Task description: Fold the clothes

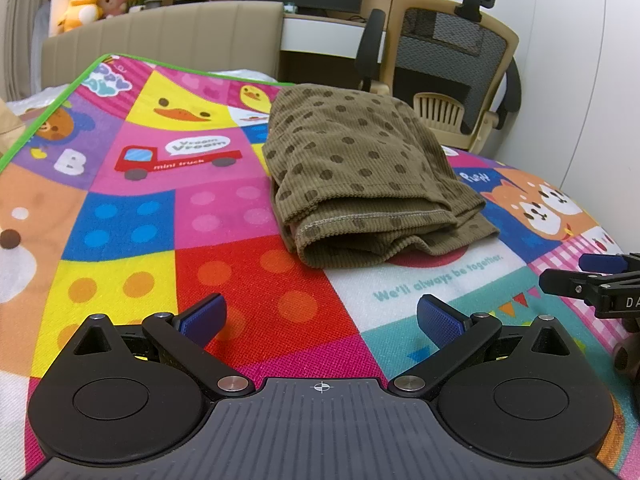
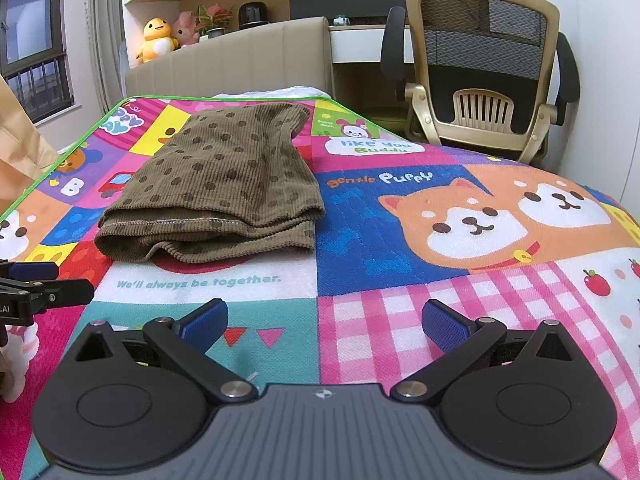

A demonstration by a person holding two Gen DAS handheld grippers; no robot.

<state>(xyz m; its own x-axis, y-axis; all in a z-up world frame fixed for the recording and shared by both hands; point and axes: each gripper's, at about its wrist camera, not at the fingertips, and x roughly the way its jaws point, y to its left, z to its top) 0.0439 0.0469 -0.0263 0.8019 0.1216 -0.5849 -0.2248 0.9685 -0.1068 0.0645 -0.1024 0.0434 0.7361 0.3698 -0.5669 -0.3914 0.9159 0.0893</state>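
Left wrist: chair (image 1: 452, 76) behind garment (image 1: 360, 168) (folded).

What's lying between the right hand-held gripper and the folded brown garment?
Only bare play mat, seen in the right wrist view: nothing lies between the open right hand-held gripper and the folded brown garment.

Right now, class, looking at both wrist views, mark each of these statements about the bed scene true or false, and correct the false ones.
1. The olive dotted garment lies folded on the colourful mat. True.
2. The left gripper clamps the garment. False: it is open and holds nothing.
3. The right gripper is open. True.
4. The office chair stands on the mat. False: it stands beyond the bed.
5. A yellow duck plush sits behind the headboard. True.
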